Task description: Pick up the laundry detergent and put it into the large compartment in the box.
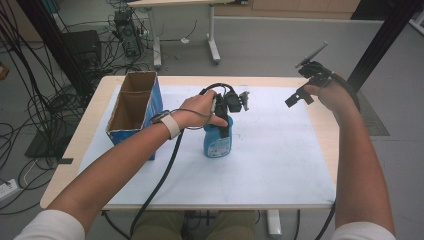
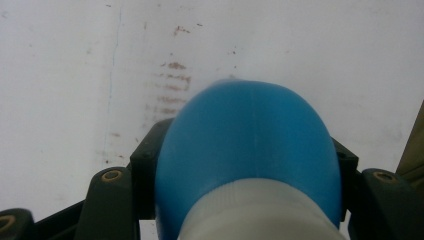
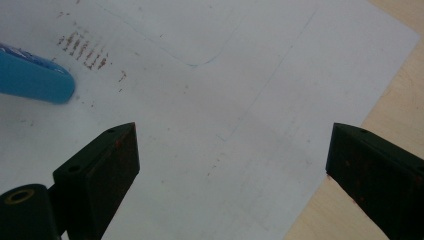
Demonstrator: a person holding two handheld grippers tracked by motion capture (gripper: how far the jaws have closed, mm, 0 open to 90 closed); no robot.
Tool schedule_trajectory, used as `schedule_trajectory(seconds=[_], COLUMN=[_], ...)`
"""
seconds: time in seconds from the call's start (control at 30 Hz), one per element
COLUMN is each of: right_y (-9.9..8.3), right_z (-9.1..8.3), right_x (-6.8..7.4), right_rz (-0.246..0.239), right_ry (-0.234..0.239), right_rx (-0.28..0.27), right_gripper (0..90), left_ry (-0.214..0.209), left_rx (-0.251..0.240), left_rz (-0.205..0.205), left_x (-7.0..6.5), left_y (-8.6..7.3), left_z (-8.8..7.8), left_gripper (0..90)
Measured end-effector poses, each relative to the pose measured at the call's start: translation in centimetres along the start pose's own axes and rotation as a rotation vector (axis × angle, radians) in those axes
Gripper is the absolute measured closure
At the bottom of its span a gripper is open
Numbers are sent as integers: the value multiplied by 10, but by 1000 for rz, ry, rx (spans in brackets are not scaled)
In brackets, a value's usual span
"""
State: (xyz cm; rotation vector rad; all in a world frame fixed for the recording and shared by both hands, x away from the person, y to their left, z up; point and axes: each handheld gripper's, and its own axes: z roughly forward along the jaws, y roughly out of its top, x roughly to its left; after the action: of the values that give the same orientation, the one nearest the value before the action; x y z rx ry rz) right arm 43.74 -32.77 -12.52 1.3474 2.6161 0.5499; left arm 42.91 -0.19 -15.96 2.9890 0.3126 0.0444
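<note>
Near edge, high view: both my forearms come in from bottom, white sleeves at elbows. L arm runs diagonally up to centre, pale wristband on wrist, cable trailing back off the table edge.

L gripper at mid-table, down on top of blue bottle. Bottle stands upright on the white sheet, roughly centre, label facing me. L gripper view: looking down along the bottle, blue shoulder and whitish neck sit betw. the two black jaws, jaws pressed against both sides – clamped on bottle. Sheet below it has brown smudge marks.

R gripper held up in the air over far-right corner of sheet, well apart from bottle, touching nothing. R gripper view: jaws spread wide, nothing betw. them, sheet below, bare wood of table at the right side, blue edge of bottle at upper left w/ brown marks beside it.

Left side: open cardboard box, blue outside, two compartments, standing on table's left part just beside sheet edge. Can't see anything inside.

Beyond table: grey floor, tangle of cables far left, legs of a second desk at the back.
</note>
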Motion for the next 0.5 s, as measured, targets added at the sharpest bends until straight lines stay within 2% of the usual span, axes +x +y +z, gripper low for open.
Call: schedule_trajectory(seconds=[0.5], right_y=[-1], right_z=[-3], right_x=[0], right_rz=[1], right_ry=[-2], right_rx=[-1], right_gripper=[68], left_ry=[0], left_rx=[4], left_rz=[-2], left_x=[0], left_y=[1], left_z=[0], left_gripper=[390])
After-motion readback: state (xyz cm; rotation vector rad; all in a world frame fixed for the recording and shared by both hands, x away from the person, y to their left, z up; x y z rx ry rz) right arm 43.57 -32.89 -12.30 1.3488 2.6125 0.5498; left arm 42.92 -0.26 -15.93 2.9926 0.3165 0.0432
